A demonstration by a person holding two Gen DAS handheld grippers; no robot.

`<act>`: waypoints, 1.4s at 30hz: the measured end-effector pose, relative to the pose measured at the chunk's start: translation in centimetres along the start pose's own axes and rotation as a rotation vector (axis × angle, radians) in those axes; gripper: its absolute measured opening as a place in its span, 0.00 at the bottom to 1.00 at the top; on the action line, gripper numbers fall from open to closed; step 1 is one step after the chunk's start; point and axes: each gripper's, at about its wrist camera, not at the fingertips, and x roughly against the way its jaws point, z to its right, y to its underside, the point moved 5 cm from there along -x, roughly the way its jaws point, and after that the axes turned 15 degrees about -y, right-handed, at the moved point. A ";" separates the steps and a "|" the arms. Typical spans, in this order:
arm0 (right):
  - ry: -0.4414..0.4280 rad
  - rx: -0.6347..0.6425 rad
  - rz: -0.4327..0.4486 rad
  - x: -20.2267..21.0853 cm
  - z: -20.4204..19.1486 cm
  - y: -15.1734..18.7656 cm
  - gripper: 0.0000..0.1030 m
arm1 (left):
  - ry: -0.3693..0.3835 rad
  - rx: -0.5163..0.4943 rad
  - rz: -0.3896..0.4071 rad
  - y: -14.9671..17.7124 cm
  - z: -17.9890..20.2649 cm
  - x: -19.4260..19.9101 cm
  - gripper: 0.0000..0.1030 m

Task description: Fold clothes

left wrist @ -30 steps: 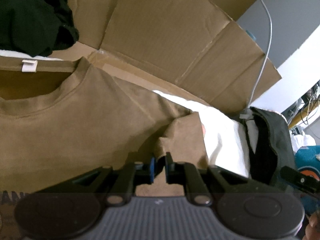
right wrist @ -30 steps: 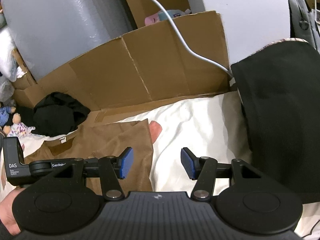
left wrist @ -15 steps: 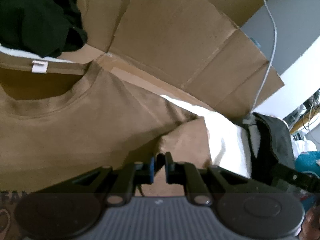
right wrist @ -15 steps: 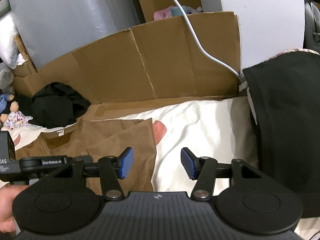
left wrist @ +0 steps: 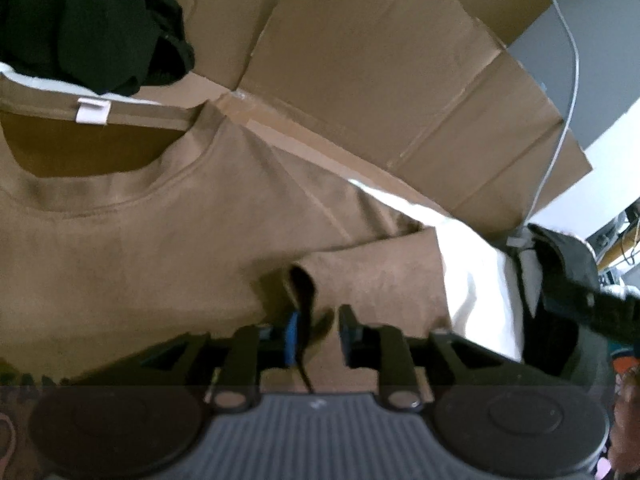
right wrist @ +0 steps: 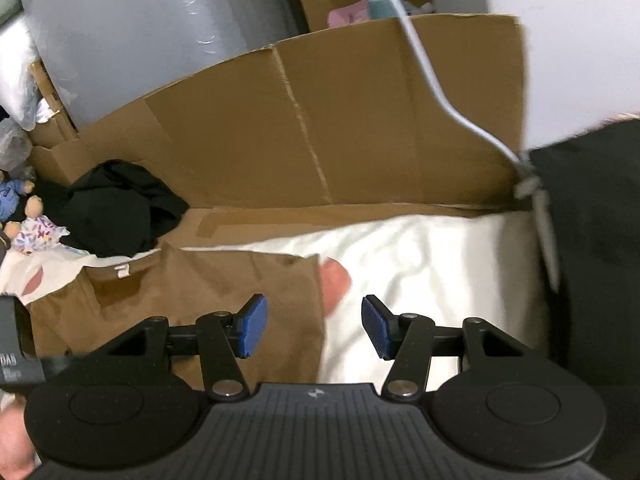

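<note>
1. Since a second ago the left gripper (left wrist: 316,336) has let go: its jaws were pinched on the sleeve (left wrist: 376,276) and now they stand a bit apart, with a loop of cloth loose between them, touching the left pad only. Both cameras have also slid closer to the cardboard (right wrist: 320,128).

2. Brown shirt (left wrist: 140,248) lies flat, front up, collar towards the cardboard, on the white sheet (right wrist: 420,256) of the bed. The sleeve on this side is turned in over the body, so that edge reads fairly straight in the right wrist view.

3. Right gripper (right wrist: 314,330) hovers over the shirt's edge with the jaws wide open, holding nothing.

4. Doing it well, I reckon: don't drag the cloth out as the left pulls back. That loop is hanging on the pad, so back away straight and low or the fold gets tugged open. Then check the sleeve lies flat with no ridge.

5. Pose: left gripper sits low and nearly level over the chest, pointing at the cardboard. Right is higher, tilted down, straddling the shirt's edge. A bit of hand (right wrist: 16,444) shows at its bottom-left corner.

6. Black clothes (right wrist: 116,208) are bunched beyond the collar.
</note>
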 end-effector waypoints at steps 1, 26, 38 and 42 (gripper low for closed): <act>-0.001 -0.001 -0.007 -0.6 0.1 -0.4 0.56 | -0.001 0.001 0.000 0.0 0.0 -0.1 0.31; 0.040 -0.002 -0.073 -4.6 2.7 -1.2 0.56 | -0.094 -0.031 0.072 -1.6 -0.2 -1.3 0.22; 0.074 0.130 -0.197 -10.5 0.5 -2.6 0.56 | -0.003 0.024 0.040 -0.8 -1.5 0.2 0.07; 0.128 0.176 -0.206 -11.6 0.0 -2.3 0.56 | 0.027 0.031 0.045 -0.8 -1.6 0.8 0.06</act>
